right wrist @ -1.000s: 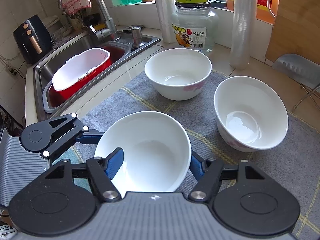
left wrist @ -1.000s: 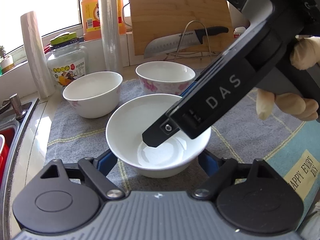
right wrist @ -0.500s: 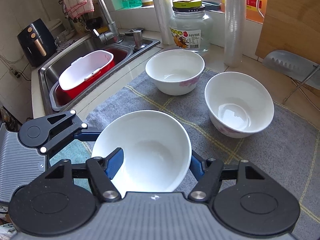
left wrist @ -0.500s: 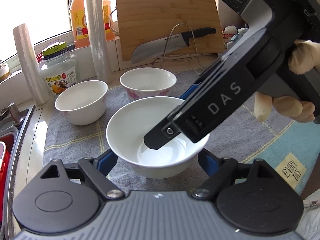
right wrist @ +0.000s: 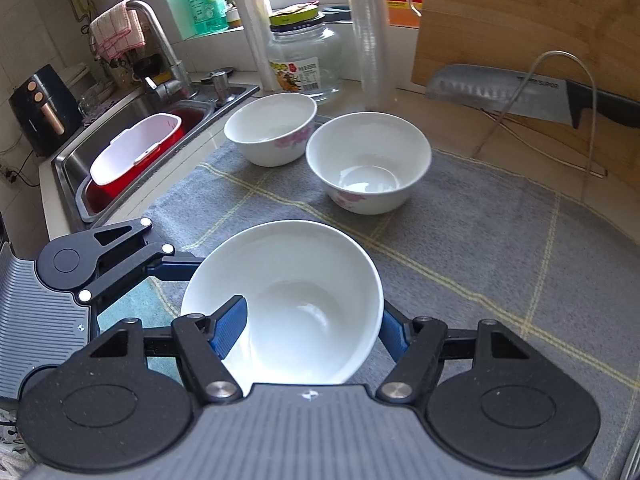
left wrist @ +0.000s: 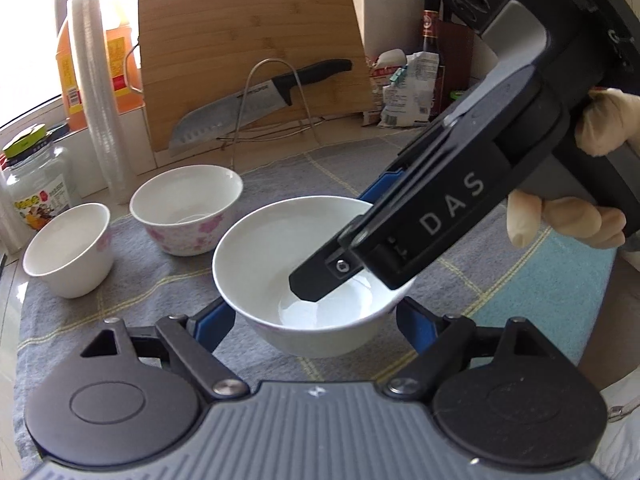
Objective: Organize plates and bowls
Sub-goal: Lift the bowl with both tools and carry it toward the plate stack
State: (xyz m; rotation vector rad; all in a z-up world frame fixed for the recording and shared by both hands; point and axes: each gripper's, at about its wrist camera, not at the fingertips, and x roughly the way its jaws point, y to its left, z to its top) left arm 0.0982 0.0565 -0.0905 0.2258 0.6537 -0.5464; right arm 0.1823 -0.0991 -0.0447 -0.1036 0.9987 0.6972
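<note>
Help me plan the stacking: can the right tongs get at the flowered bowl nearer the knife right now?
Probably not to grasp it: the right tongs are shut on the rim of the held bowl, with the left tongs clasping it too. The grey cloth toward the flowered bowl looks free.

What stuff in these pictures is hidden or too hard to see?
- Held bowl, left wrist view: the right claw covers part of its inside and far rim.
- Held bowl's outside, right wrist view: it faces away, so any pattern is hidden.
- Knife handle, right wrist view: cut off by the right edge.
- Jar label, right wrist view: print too small to read.
- Left claw, right wrist view: the bowl hides its fingertips.
</note>
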